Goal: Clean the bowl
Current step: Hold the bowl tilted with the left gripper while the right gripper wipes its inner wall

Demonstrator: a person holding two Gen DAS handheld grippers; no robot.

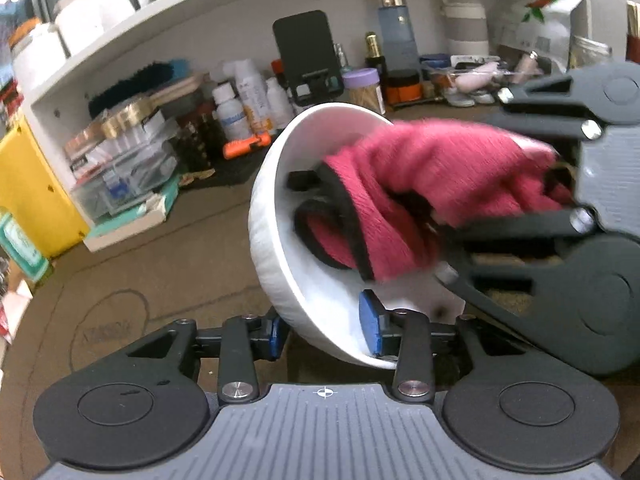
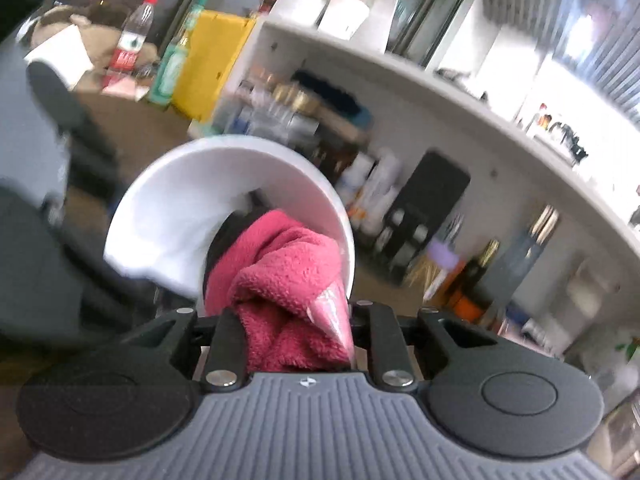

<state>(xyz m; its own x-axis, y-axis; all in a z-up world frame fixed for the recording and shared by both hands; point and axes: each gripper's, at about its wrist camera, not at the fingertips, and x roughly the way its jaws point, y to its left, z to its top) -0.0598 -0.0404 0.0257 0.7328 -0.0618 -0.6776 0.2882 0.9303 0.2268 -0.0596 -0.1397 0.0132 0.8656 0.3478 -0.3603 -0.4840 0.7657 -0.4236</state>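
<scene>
A white bowl [image 1: 276,252] is held tilted above the brown table, with its opening turned to the right. My left gripper [image 1: 322,330] is shut on its lower rim, one blue pad [image 1: 370,322] inside and the other [image 1: 275,336] outside the wall. My right gripper [image 1: 316,200] comes in from the right, shut on a crimson cloth [image 1: 420,168] that is pushed into the bowl's hollow. In the right wrist view the cloth [image 2: 280,276] is bunched between the fingers of my right gripper [image 2: 280,264] and covers their tips against the inside of the bowl [image 2: 180,200].
A white shelf [image 1: 224,36] behind the bowl is crowded with bottles, jars and a black phone stand [image 1: 308,56]. A yellow box [image 1: 36,196] and a clear organiser [image 1: 124,168] stand at the left. A water bottle [image 2: 134,36] and a green bottle [image 2: 172,64] stand farther back.
</scene>
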